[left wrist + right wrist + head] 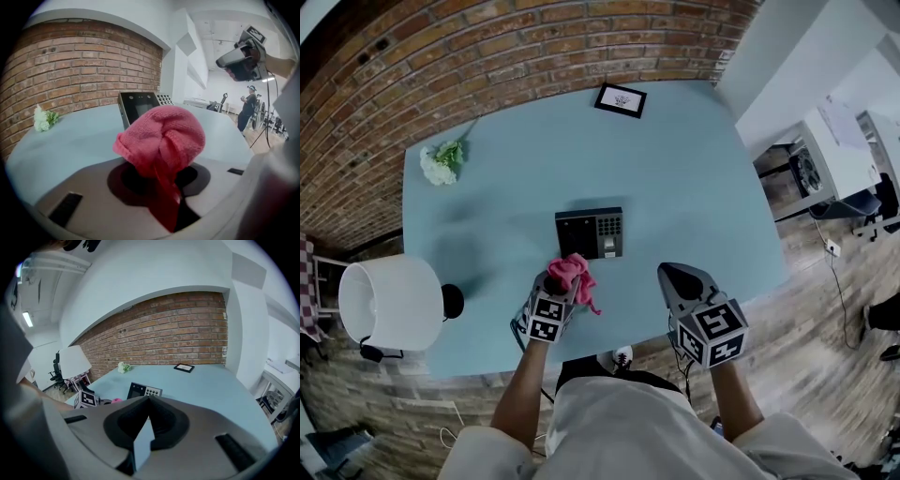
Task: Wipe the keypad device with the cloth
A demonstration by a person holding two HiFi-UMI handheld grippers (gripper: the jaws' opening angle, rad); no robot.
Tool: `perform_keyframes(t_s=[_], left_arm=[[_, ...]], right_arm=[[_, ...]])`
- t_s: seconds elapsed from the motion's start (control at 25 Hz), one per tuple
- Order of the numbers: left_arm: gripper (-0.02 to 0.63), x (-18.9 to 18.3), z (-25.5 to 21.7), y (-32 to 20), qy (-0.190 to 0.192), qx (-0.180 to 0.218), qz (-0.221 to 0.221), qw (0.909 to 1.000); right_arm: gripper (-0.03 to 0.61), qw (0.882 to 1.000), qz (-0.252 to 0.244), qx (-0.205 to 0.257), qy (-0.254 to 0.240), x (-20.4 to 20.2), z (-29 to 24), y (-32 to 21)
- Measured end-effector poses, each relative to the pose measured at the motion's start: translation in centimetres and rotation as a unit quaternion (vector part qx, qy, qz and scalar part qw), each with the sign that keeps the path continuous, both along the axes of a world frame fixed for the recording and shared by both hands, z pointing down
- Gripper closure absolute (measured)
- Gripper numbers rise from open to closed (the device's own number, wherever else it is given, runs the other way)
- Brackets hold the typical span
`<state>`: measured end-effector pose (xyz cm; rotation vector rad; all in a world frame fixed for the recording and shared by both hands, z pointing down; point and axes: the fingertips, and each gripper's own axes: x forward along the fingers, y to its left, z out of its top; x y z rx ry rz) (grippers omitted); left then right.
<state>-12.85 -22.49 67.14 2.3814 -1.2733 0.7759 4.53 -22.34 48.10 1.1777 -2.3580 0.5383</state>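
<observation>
Since the pink cloth [573,273], pinched by its bunched tail in the left gripper [556,285] just near of the keypad device [590,233], looks soft and floppy, that low grip seems right, while the right gripper [679,276] hangs pressed together, empty.

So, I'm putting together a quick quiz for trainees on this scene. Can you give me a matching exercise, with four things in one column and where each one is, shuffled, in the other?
Things
1. pink cloth
2. keypad device
3. white flower
4. picture frame

Places
A. at the far edge of the table, near the brick wall
B. in the middle of the table
C. gripped in the left tongs
D. at the far left corner of the table

Pairs: 1-C, 2-B, 3-D, 4-A
</observation>
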Motion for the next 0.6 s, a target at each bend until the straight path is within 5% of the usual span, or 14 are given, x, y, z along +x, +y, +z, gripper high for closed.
perform_keyframes(t_s=[0.28,0.6], left_arm=[[0.449,0.4,-1.4,0.2,0.019,0.031,0.0,0.9993],[0.449,2.2,-10.6,-2.9,0.048,0.144,0.017,0.9882]], right_arm=[[0.575,1.0,0.005,-0.007,-0.001,0.7,0.4,0.4],[0.575,1.0,0.018,-0.007,-0.002,1.8,0.3,0.1]])
